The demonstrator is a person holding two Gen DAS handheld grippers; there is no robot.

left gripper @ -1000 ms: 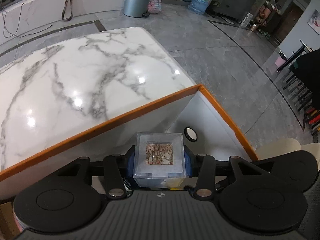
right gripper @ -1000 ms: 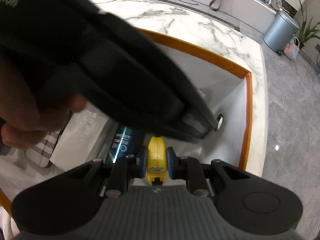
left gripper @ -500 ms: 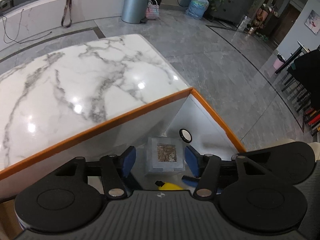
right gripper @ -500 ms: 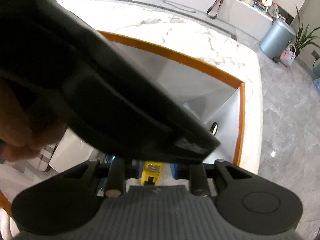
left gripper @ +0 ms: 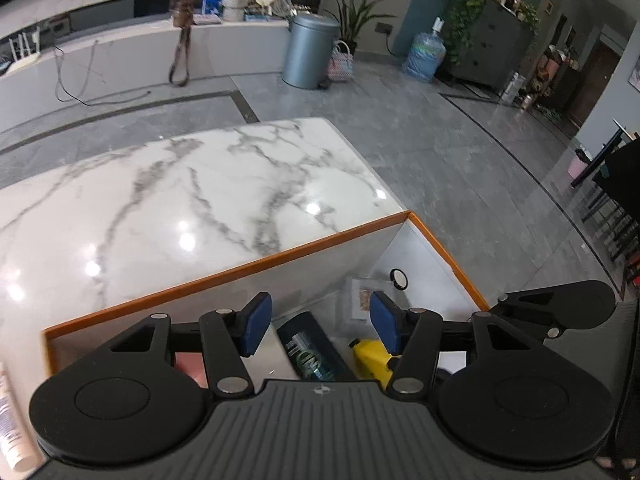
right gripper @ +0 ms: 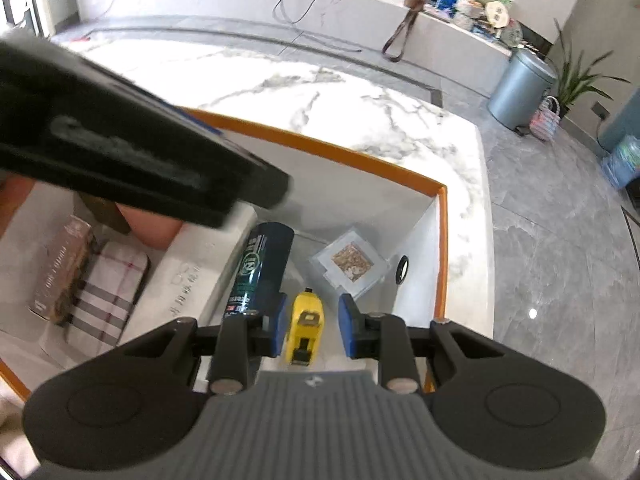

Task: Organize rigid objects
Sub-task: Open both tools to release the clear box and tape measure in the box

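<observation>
An orange-rimmed white box sits on the marble table. In it lie a clear square case with a brown picture, a yellow tape measure and a dark blue can. My left gripper is open and empty above the box. My right gripper is open, its pads on either side of the tape measure without touching it.
The box also holds a white carton, a plaid pouch, a brown packet and a pink item. The left gripper's body crosses the right wrist view. A white tube lies left of the box.
My left gripper let go of the clear case, which now lies in the box corner, and rose. My right gripper opened off the yellow tape measure and pulled back upward.
</observation>
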